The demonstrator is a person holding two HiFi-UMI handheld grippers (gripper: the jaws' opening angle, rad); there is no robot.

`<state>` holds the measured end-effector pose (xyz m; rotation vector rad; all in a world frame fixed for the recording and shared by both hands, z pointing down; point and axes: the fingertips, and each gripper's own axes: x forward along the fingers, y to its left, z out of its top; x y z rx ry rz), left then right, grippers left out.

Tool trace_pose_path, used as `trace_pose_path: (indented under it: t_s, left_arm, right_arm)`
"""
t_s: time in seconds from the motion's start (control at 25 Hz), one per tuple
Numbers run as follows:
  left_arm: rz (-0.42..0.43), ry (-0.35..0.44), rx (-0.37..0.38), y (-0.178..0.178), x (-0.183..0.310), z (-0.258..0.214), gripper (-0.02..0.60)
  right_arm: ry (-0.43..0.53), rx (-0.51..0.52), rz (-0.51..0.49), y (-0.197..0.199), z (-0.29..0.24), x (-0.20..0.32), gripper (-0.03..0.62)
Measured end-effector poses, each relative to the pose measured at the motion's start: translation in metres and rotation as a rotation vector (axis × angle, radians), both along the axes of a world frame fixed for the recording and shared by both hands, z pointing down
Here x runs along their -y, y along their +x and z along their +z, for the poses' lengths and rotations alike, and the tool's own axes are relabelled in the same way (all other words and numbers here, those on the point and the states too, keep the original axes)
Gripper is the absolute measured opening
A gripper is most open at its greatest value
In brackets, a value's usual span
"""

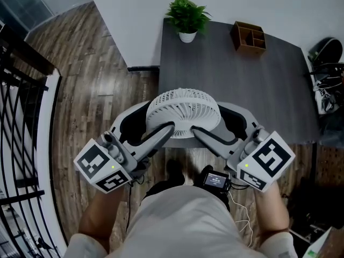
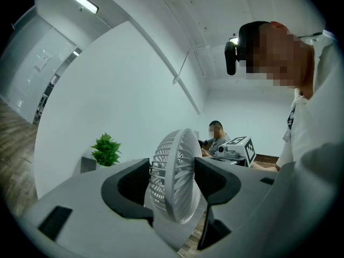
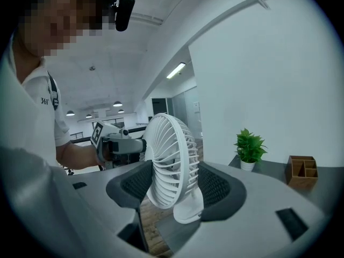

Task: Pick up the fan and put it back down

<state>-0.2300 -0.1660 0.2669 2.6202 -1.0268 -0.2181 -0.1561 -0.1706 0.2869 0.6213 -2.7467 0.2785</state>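
A white table fan point(image 1: 183, 113) with a round grille is over the near edge of the dark grey table point(image 1: 258, 85). Both grippers clasp its head from opposite sides. My left gripper point(image 1: 148, 125) comes in from the left, my right gripper point(image 1: 223, 125) from the right. In the left gripper view the fan point(image 2: 174, 179) stands edge-on between the dark pads of the left gripper point(image 2: 172, 190). The right gripper view shows the fan point(image 3: 169, 163) and its foot point(image 3: 189, 208) inside the right gripper point(image 3: 172, 190). I cannot tell whether the foot touches the table.
A potted plant point(image 1: 187, 16) and a wooden organiser point(image 1: 249, 37) stand at the table's far edge. Dark gear point(image 1: 325, 85) lies off the right side. A black railing point(image 1: 21, 117) runs along the left over wooden floor. Another person point(image 2: 216, 136) sits in the background.
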Motion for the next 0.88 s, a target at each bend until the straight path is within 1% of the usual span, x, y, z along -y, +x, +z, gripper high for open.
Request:
trace_pose_path:
  t_s: [0.2,0.4,0.64,0.88]
  left_arm:
    - [0.009,-0.015,0.005,-0.003,0.026,0.006,0.273]
    - [0.02,-0.019,0.021,-0.002,0.028,0.016,0.273]
    - [0.03,-0.034,0.027,-0.002,0.045,0.025,0.273]
    - [0.038,-0.042,0.063,0.0,0.054,0.041,0.273]
  right_arm:
    - [-0.003,-0.02,0.001,-0.004,0.005,0.026,0.264]
    - [0.002,-0.045,0.003,-0.003,0.015,0.029,0.264]
    - [-0.011,-0.066,0.009,-0.003,0.025,0.046,0.264]
    - [-0.022,-0.095,0.01,-0.001,0.043,0.056,0.264]
